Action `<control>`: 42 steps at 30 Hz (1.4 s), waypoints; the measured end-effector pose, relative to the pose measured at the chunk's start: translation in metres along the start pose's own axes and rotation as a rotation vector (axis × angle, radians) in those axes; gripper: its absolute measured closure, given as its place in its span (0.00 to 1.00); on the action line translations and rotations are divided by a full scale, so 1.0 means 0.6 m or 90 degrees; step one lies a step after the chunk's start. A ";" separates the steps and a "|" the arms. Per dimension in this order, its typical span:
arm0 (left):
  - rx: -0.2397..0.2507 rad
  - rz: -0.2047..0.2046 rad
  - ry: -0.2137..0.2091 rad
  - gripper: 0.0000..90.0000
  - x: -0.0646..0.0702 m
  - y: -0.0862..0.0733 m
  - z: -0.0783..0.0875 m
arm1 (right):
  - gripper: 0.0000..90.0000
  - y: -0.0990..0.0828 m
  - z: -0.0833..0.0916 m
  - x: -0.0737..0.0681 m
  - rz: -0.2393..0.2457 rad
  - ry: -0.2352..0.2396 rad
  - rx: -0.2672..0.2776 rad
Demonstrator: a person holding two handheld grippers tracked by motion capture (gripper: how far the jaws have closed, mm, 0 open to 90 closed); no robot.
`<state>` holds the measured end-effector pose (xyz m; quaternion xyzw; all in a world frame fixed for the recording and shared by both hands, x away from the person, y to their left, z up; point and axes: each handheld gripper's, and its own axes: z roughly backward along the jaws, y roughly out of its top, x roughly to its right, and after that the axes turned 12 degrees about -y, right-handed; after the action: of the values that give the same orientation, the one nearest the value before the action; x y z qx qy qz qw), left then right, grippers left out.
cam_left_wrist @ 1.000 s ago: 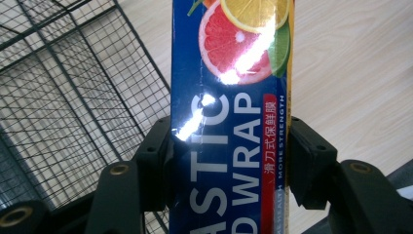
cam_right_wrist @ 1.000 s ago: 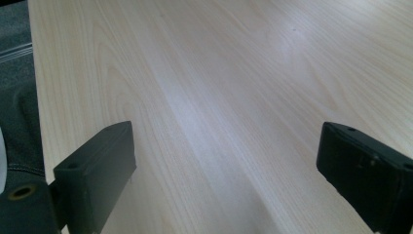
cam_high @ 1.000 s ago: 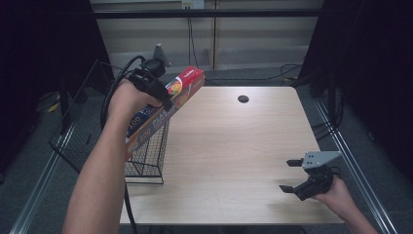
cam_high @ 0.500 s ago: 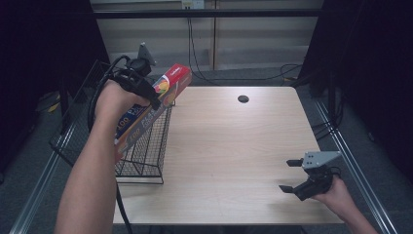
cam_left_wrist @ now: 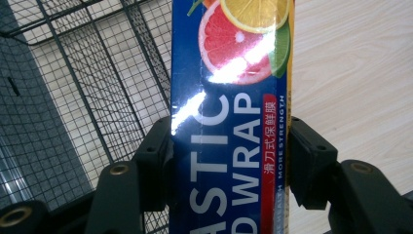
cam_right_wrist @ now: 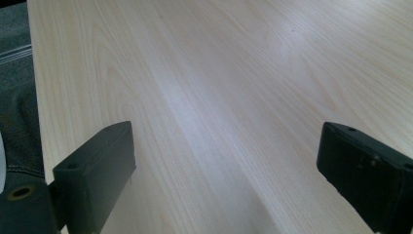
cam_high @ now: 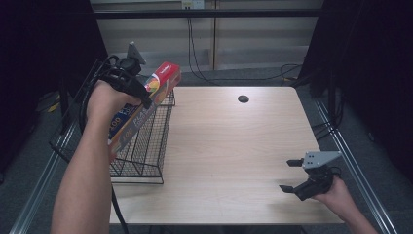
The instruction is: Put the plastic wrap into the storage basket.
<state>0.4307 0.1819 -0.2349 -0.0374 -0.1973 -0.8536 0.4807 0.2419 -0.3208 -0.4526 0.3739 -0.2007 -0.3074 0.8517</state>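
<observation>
A long blue plastic wrap box [cam_high: 143, 108] with a red end and citrus pictures is held slanted above the black wire basket [cam_high: 146, 146] at the table's left edge. My left gripper [cam_high: 141, 95] is shut on it; in the left gripper view the box [cam_left_wrist: 229, 122] runs up between the two pads [cam_left_wrist: 158, 151], which press its long sides. My right gripper [cam_high: 290, 175] rests low over the table's near right corner, jaws wide apart with only bare wood between them [cam_right_wrist: 229, 170].
The light wooden table [cam_high: 229, 146] has a dark round hole [cam_high: 243, 99] near its far edge. Metal rails run along both sides of the table, and cables hang behind it. The basket's mesh floor [cam_left_wrist: 73, 97] lies under the box.
My left hand has carried the box leftward and a little back, from over the basket's right rim to above its middle. The right gripper has stayed put.
</observation>
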 end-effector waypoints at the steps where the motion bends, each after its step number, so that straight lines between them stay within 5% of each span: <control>1: 0.001 0.000 0.003 0.49 -0.001 0.000 0.001 | 0.08 0.000 0.000 0.000 0.000 0.000 0.000; 22: 0.022 0.040 0.027 0.49 -0.030 -0.014 0.015 | 0.08 0.001 -0.003 -0.001 0.004 0.005 0.003; 42: 0.056 0.110 0.049 0.49 -0.076 -0.043 0.035 | 0.08 0.002 -0.002 -0.003 0.002 0.005 0.004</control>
<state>0.4306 0.2383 -0.2352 -0.0004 -0.2124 -0.8004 0.5606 0.2419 -0.3186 -0.4529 0.3774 -0.1990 -0.3036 0.8519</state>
